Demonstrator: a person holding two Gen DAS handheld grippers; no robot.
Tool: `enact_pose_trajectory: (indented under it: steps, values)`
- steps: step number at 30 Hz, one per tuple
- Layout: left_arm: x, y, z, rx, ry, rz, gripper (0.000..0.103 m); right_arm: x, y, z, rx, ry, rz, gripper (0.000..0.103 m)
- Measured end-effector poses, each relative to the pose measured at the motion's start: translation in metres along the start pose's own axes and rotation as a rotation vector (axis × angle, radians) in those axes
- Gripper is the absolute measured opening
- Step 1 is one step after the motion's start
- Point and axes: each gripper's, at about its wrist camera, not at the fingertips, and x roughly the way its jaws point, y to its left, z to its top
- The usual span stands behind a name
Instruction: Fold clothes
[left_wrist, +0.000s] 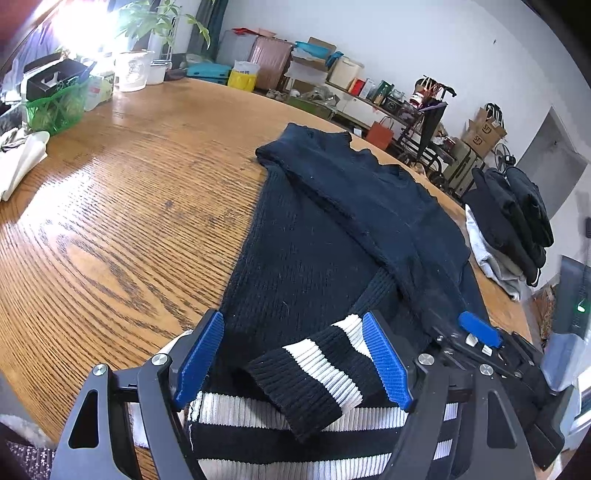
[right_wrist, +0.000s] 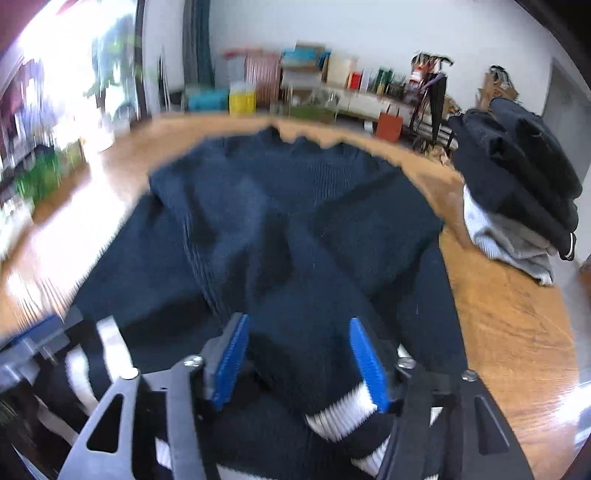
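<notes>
Dark sweater spread on a wooden table, both grippers over its striped end

The wooden table (left_wrist: 110, 221) fills the left wrist view from 9 to 12 o'clock. On it lies the dark blue sweater (left_wrist: 332, 229), running from centre to 6 o'clock, both sleeves folded across the body. A pile of clothes (right_wrist: 517, 192) sits at 2 o'clock in the right wrist view. The left gripper (left_wrist: 295, 362) stands apart, a striped cuff (left_wrist: 317, 373) lying loose between its blue pads. The right gripper (right_wrist: 299, 363) also stands apart over the other sleeve, without pressing it.
</notes>
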Motion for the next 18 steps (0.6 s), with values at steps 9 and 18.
enact_pose_trajectory:
  steps: [9, 18]
  values:
    - [-0.028, -0.018, 0.013, 0.102, -0.086, -0.156, 0.078, -0.006, -0.023, -0.011, 0.093, 0.010, 0.079, 0.072]
    - [0.035, -0.095, 0.073, 0.468, 0.030, -0.081, 0.035, -0.012, -0.050, -0.010, 0.116, -0.006, 0.086, 0.072]
